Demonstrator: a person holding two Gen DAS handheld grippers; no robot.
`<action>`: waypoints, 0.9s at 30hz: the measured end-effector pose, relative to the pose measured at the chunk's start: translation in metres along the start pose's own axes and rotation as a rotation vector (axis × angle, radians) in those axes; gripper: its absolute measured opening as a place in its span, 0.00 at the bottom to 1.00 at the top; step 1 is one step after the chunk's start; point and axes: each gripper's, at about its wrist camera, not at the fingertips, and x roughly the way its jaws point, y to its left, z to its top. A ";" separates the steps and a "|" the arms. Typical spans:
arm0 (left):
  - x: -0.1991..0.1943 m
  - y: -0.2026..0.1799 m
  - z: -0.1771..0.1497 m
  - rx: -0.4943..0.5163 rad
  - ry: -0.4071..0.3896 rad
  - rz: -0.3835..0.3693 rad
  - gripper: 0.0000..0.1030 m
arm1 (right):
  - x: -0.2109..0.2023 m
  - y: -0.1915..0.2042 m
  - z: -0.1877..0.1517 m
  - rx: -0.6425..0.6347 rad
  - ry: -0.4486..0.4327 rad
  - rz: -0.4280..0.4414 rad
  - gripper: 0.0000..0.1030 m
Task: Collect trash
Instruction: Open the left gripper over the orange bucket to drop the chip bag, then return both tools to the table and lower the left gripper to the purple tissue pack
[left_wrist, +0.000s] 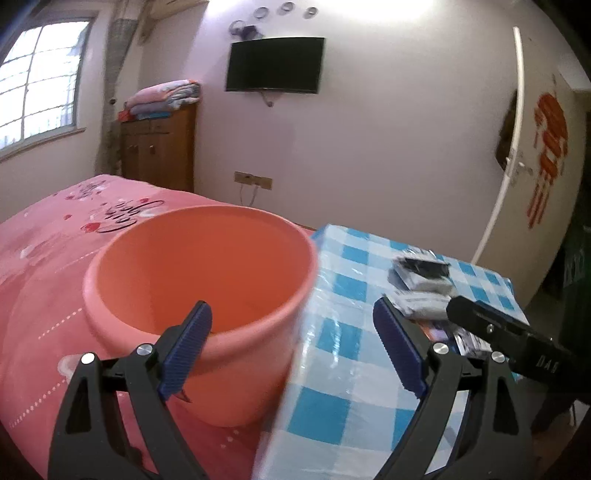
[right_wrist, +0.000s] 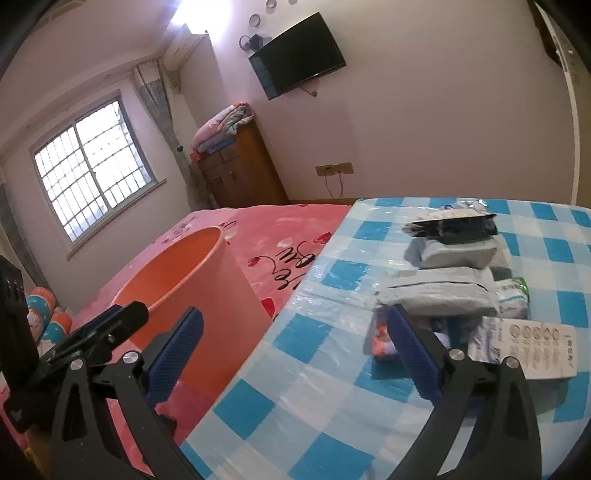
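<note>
An orange plastic bin (left_wrist: 199, 280) stands on the pink bed, beside the table; it also shows in the right wrist view (right_wrist: 192, 291). It looks empty inside. A pile of crumpled wrappers and packets (right_wrist: 450, 280) lies on the blue-checked tablecloth (right_wrist: 314, 387); the pile shows in the left wrist view (left_wrist: 424, 288) too. My left gripper (left_wrist: 291, 350) is open and empty, its left finger over the bin's near rim. My right gripper (right_wrist: 295, 354) is open and empty above the table, its right fingertip at the near edge of the pile.
The pink bedspread (left_wrist: 55, 236) lies left of the table. A wooden cabinet (left_wrist: 159, 147) with folded blankets stands at the far wall, under a wall TV (left_wrist: 275, 64). A window (right_wrist: 92, 170) is at the left. A white door (left_wrist: 517, 129) is at the right.
</note>
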 end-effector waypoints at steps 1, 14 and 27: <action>-0.001 -0.005 -0.002 0.013 -0.003 -0.004 0.87 | -0.003 -0.003 -0.002 0.002 -0.005 -0.004 0.95; -0.010 -0.040 -0.022 0.083 0.022 -0.079 0.87 | -0.035 -0.032 -0.023 0.034 -0.026 -0.084 0.95; 0.006 -0.075 -0.039 0.132 0.114 -0.115 0.87 | -0.063 -0.097 -0.048 0.180 -0.044 -0.154 0.95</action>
